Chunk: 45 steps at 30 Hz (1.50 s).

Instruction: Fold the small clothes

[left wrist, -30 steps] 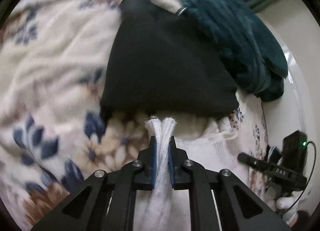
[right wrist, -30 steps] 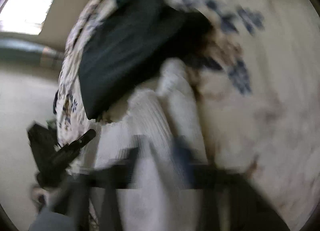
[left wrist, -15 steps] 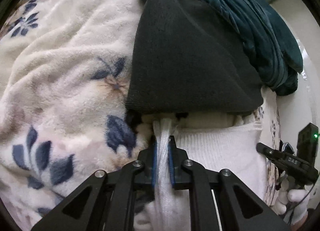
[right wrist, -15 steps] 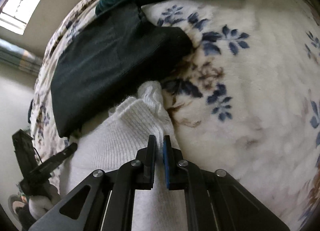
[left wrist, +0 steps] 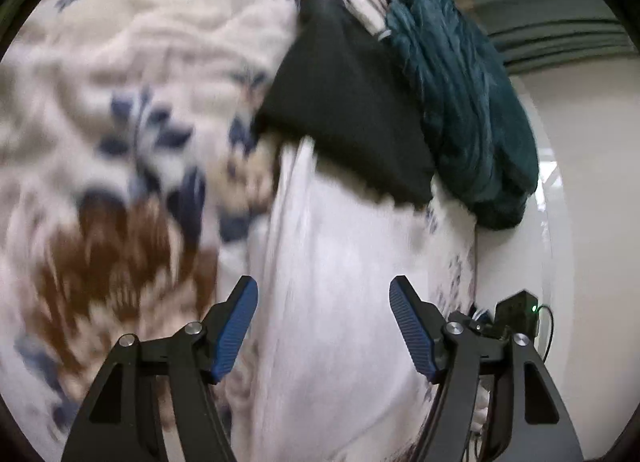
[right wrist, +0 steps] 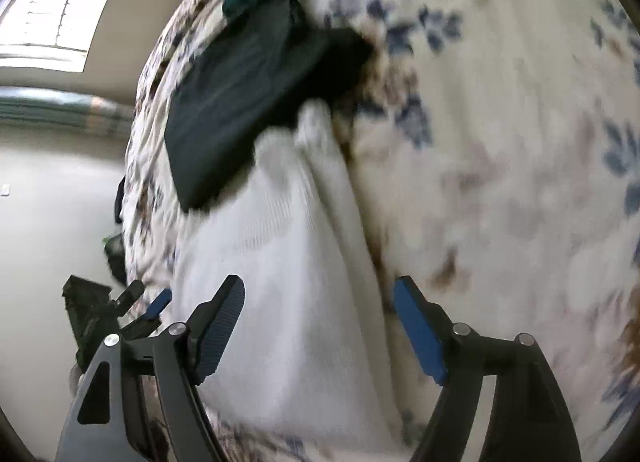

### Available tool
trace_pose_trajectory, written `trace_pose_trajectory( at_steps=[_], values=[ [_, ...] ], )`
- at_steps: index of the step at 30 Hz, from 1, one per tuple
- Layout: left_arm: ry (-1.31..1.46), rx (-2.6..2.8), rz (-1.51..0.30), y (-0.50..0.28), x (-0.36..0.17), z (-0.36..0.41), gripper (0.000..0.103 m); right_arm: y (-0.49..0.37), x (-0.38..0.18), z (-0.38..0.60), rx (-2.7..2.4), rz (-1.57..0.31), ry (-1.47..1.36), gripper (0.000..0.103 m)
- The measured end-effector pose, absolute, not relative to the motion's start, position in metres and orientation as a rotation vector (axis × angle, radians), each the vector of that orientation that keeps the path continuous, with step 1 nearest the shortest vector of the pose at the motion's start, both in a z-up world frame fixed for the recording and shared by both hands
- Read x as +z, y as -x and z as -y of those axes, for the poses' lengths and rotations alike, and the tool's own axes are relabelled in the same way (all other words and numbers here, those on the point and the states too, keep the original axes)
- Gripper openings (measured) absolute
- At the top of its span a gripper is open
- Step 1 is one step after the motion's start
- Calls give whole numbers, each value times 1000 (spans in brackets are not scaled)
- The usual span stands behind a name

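White knit garment point(left wrist: 340, 302), apparently a ribbed sweater, lies on a floral fleece blanket point(left wrist: 132, 110) spread over a bed, its far end touching a folded black garment point(left wrist: 352, 110) at 12 o'clock in both wrist views. A teal velvety garment point(left wrist: 464, 110) is heaped just beyond the black one, toward 1 o'clock in the left view. Left gripper point(left wrist: 324, 322) hovers above the white knit with its blue-padded fingers point(left wrist: 236, 326) spread wide and nothing between them; right gripper point(right wrist: 320, 326) does likewise, its fingers point(right wrist: 416, 330) well apart over the same cloth. In the right view a thick rolled edge of the knit point(right wrist: 340, 198) runs from 12 o'clock down toward 5 o'clock, suggesting one fold already laid. Motion blur softens both views.

Judged from its drape and ribbed texture, the piece is soft, light and limp, with no stiffness to hold a shape; it should bunch rather than slide on the plush blanket. Best holds look to be the doubled edge or a near corner, pinched through all layers so none slips loose when lifted. Fragility seems no concern, though loose knit could snag on the ridged pads.
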<state>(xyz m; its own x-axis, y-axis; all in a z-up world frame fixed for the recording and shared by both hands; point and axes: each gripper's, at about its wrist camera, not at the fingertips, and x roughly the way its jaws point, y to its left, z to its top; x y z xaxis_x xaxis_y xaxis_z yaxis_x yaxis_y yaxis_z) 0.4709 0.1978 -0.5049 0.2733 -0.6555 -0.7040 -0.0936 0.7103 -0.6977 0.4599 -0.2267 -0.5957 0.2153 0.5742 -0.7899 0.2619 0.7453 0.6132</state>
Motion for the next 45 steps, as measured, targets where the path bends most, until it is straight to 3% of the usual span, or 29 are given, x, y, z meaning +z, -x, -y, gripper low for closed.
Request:
trace_pose_trajectory(
  at_steps=[4, 5, 6, 7, 8, 9, 17, 21, 22, 24, 25, 34, 36, 37, 45],
  values=[
    [729, -361, -1309, -445, -524, -187, 64, -441, -619, 219, 256, -1437, -750, 79],
    [729, -339, -1298, -443, -525, -186, 58, -436, -623, 217, 264, -1428, -770, 78],
    [727, -330, -1276, -440, -524, -185, 42, -435, -623, 216, 257, -1410, -776, 75],
    [701, -320, -1261, -439, -521, -182, 15, -433, -622, 215, 259, -1381, -794, 55],
    [681, -313, -1252, -437, -519, -182, 14, -433, -622, 214, 260, -1373, -802, 13],
    [666, -309, -1236, -436, -515, -181, 13, -433, -621, 210, 251, -1373, -796, 8],
    [631, -259, -1304, -435, -529, -190, 12, -435, -621, 205, 172, -1397, -735, 7],
    [509, -252, -1278, -446, -496, -181, 25, -451, -610, 194, 198, -1427, -714, 11],
    [497, -258, -1254, -452, -490, -179, 25, -457, -609, 196, 198, -1424, -737, 15],
    [461, -261, -1237, -469, -488, -174, 26, -470, -607, 200, 199, -1402, -754, 35],
    [448, -259, -1240, -481, -492, -171, 26, -477, -606, 200, 191, -1383, -748, 39],
    [295, -285, -1319, -538, -526, -142, 25, -532, -623, 192, 137, -1378, -707, 39],
    [254, -286, -1302, -537, -524, -139, 25, -535, -623, 189, 126, -1359, -701, 34],
    [236, -288, -1297, -536, -523, -136, 22, -536, -622, 187, 123, -1353, -690, 26],
    [207, -284, -1275, -535, -519, -138, 14, -535, -625, 178, 103, -1341, -662, 21]
  ],
)
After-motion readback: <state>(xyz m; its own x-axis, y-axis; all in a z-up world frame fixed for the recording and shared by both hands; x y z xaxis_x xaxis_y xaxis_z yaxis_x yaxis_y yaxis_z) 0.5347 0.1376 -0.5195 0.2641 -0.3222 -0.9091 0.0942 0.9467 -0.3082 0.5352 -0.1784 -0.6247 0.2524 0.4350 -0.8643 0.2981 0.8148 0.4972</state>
